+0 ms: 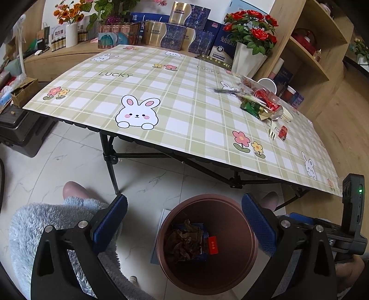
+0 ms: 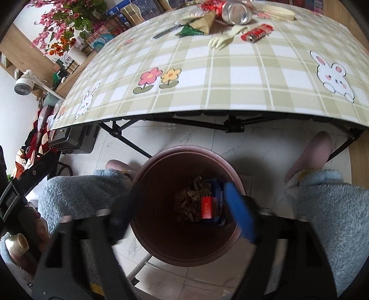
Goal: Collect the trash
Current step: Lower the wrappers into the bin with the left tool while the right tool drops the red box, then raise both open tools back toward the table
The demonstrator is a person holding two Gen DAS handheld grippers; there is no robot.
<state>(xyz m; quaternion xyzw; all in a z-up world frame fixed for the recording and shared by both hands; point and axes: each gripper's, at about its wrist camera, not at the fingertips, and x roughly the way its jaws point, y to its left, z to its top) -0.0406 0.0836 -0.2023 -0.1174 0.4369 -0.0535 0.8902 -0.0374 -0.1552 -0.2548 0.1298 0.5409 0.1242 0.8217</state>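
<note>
Now both grippers hang spread and empty over the bin; trash remains on the table.
Right gripper (image 2: 182,219), blurred, looks wide apart above the brown bin (image 2: 147,244), where a red packet (image 2: 206,207) lies on crumpled paper. Left gripper (image 1: 184,221) is spread too. Risk: the can (image 2: 236,12), lighter (image 2: 257,33) and fork (image 2: 222,40) sit crowded at upper frame; a careless reach could roll the can off the table (image 2: 230,76).

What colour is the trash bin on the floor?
The trash bin is a dark reddish brown, inside and at the rim. The left wrist view shows it best.
</note>
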